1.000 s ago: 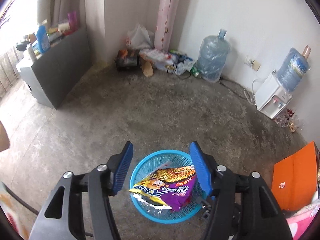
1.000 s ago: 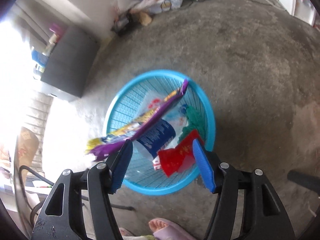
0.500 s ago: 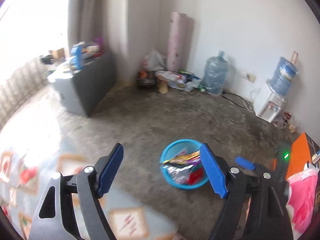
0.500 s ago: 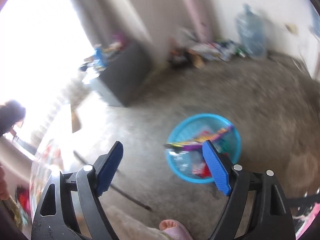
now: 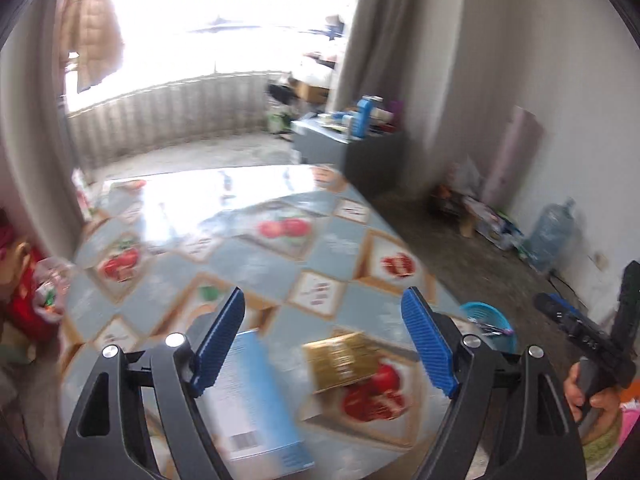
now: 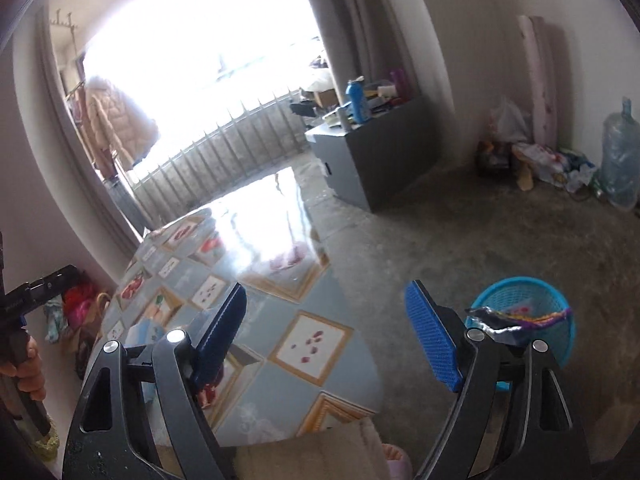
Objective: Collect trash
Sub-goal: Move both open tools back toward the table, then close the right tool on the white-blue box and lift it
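A concrete-floored room held a round table (image 5: 248, 256) under a glossy fruit-print cloth. Near its front edge lay a pale blue box (image 5: 256, 404) and, just beside it, a gold packet (image 5: 344, 354). Both looked light; the box stiff enough to pinch across its narrow sides, the packet thin and probably slippery. The left gripper (image 5: 322, 344) hovered above them, the right gripper (image 6: 326, 332) over the table's near edge; both sets of jaws had just been opening and held nothing. The blue basket (image 6: 524, 296) stood on the floor beside the table.
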Demonstrator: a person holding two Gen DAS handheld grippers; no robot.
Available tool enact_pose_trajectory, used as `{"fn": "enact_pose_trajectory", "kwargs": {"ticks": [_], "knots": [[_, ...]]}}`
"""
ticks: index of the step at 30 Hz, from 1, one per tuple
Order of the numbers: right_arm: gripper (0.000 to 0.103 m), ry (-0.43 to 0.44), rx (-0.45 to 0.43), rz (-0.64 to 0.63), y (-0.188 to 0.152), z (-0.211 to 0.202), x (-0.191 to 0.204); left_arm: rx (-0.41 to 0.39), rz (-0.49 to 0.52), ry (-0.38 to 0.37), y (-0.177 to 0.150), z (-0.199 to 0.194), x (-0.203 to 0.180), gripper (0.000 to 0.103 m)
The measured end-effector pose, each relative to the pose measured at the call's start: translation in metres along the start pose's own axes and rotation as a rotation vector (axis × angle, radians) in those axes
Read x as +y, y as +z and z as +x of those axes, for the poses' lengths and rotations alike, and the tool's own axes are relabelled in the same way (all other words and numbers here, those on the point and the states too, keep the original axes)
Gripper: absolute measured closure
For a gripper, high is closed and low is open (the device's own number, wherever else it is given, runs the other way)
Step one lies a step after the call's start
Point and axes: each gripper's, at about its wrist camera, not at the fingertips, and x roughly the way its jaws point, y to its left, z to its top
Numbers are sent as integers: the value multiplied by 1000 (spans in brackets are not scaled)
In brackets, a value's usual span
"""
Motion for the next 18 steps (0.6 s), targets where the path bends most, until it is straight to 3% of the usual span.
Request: {"fn": "enact_pose_trajectory", "kwargs": {"ticks": [5, 9, 13, 18], "knots": [[17, 76, 65, -61, -2, 19, 37, -2, -123, 86, -26, -21, 68, 24], [17, 133, 142, -100, -7, 35, 67, 13, -175, 101, -51, -22, 96, 23], [17, 208, 210, -122, -23, 42, 100, 65, -214, 63, -71, -1, 101, 23], [20, 231, 305, -131, -34, 58, 115, 104, -248, 11, -86, 27, 98, 23]]}}
